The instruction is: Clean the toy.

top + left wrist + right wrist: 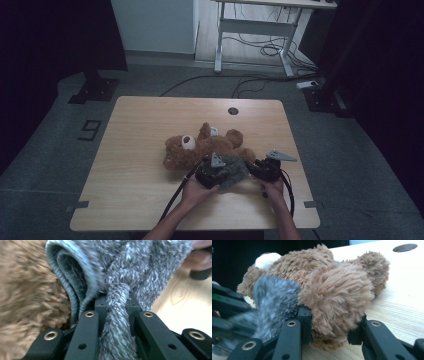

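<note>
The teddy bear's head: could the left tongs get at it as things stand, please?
Probably not at once: the left tongs are shut on the grey fuzzy garment, so they are occupied. The teddy bear lies close beside them, its head uncovered on the table.

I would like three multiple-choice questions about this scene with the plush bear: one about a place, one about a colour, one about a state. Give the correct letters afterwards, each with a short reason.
1. Where does the brown plush teddy bear lie?
A. on the floor
B. on the light wooden table
C. on a chair

2. What colour is the fuzzy knitted garment at the bear's leg?
A. grey
B. red
C. yellow

3. What does the right gripper do?
A. hangs open above the table
B. grips a cable
C. is closed on the bear's leg

Answers:
1 B, the bear rests on the tabletop.
2 A, its fibres are grey and white.
3 C, the brown leg sits pressed between its jaws.
</note>
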A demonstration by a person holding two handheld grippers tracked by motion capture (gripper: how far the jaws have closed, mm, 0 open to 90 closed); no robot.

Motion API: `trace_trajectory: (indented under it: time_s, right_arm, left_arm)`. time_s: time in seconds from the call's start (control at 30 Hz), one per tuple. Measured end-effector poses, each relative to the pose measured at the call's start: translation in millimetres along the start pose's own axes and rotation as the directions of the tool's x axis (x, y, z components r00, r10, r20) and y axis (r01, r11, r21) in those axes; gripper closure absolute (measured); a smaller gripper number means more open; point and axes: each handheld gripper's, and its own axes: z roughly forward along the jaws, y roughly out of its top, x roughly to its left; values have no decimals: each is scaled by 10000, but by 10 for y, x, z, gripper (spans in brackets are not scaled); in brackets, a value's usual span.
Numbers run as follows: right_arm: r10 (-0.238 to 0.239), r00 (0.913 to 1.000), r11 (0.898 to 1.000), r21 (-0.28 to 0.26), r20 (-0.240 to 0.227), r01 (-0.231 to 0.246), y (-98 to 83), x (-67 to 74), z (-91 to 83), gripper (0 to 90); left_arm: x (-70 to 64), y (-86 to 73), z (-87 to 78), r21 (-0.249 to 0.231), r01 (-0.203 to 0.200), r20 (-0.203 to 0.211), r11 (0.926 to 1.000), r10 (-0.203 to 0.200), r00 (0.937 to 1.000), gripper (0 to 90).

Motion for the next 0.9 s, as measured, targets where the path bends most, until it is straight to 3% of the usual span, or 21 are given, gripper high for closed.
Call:
trace_trajectory:
  time_s: [0.03,0.07,0.2,0.33,0.4,0.53,0.57,0.6,0.77,0.9]
  right_arm:
    - [17,10000,10000,-28,-11,-17,3,2,-5,641]
    - [17,10000,10000,-28,-11,-17,3,2,-5,641]
    - [3,10000,10000,36,-24,-3,1,2,-3,640]
    - [11,10000,10000,38,-30,-11,-1,0,-3,640]
    - [2,10000,10000,38,-38,-2,-1,0,-4,640]
    - [11,10000,10000,41,-55,-11,0,-3,-3,640]
    - [27,10000,10000,36,-65,-27,-1,-3,0,640]
    - [15,10000,10000,63,-57,-15,-1,-2,-1,640]
    - [70,10000,9998,188,21,-70,-6,-5,-6,641]
    - [287,9996,9993,257,-27,-286,-3,-1,2,642]
  left_arm:
    - [14,42,-110,-408,112,43,9991,-111,9999,771]
    - [14,42,-110,-408,112,43,9991,-111,9999,771]
    - [78,205,-389,-1275,111,-289,9918,-149,9995,771]
    - [162,290,-462,-1481,246,-494,9887,-322,9983,770]
    - [273,343,-499,-1603,498,-674,9858,-613,9958,769]
    - [344,341,-460,-1520,745,-779,9856,-871,9932,769]
    - [355,307,-356,-1173,808,-721,9898,-896,9934,769]
    - [352,279,-299,-1131,890,-644,9896,-967,9932,769]
    - [284,206,-205,-1156,773,-729,9903,-861,9936,772]
    - [247,159,-196,-1071,781,-544,9912,-843,9950,774]
